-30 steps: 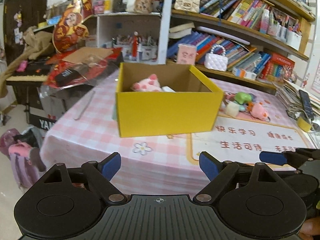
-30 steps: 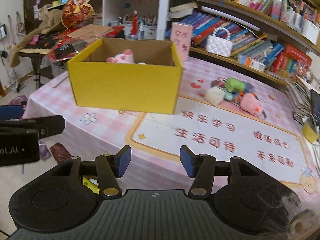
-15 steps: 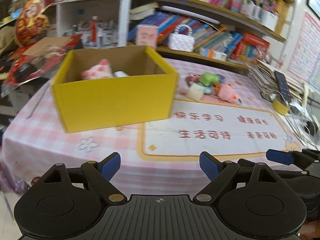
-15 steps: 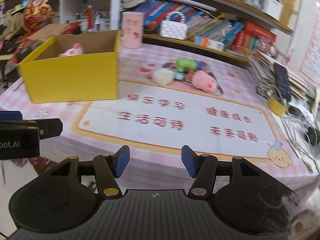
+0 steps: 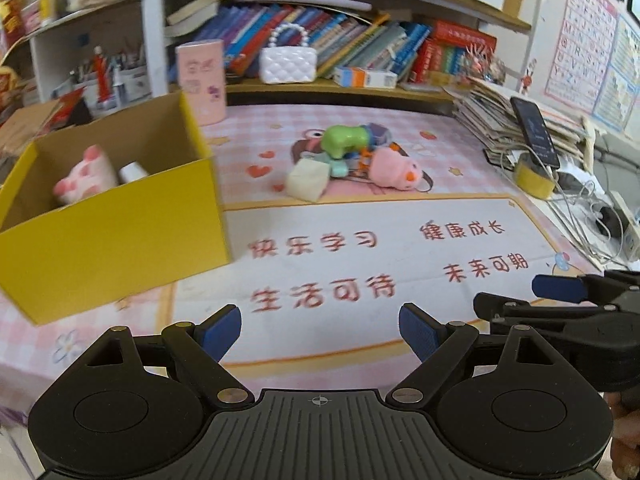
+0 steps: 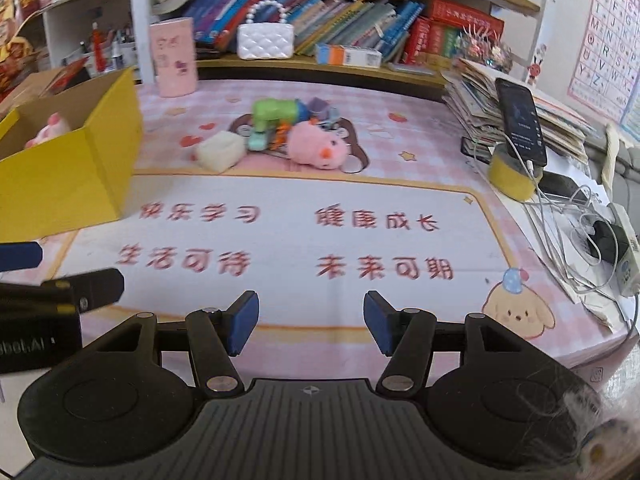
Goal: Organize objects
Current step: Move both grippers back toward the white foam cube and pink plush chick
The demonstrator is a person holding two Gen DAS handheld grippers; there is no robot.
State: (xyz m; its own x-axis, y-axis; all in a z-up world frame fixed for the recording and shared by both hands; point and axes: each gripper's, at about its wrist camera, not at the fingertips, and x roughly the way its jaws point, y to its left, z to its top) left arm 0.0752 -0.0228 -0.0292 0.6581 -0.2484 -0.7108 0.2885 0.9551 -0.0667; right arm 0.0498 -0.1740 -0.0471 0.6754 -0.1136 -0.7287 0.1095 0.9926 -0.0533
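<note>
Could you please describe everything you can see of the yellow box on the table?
The yellow box is an open-topped cardboard carton, bright yellow outside and plain brown inside, with no lid or flaps showing. It stands upright on the pink checked tablecloth, at the left of the table, its near corner over the edge of the white printed mat. Inside lie a pink plush toy and a small white object. Neither hand-held gripper touches it.

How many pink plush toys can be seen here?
2. One pink plush lies inside the yellow box; another pink plush lies in the toy pile on the table. More may be hidden.
</note>
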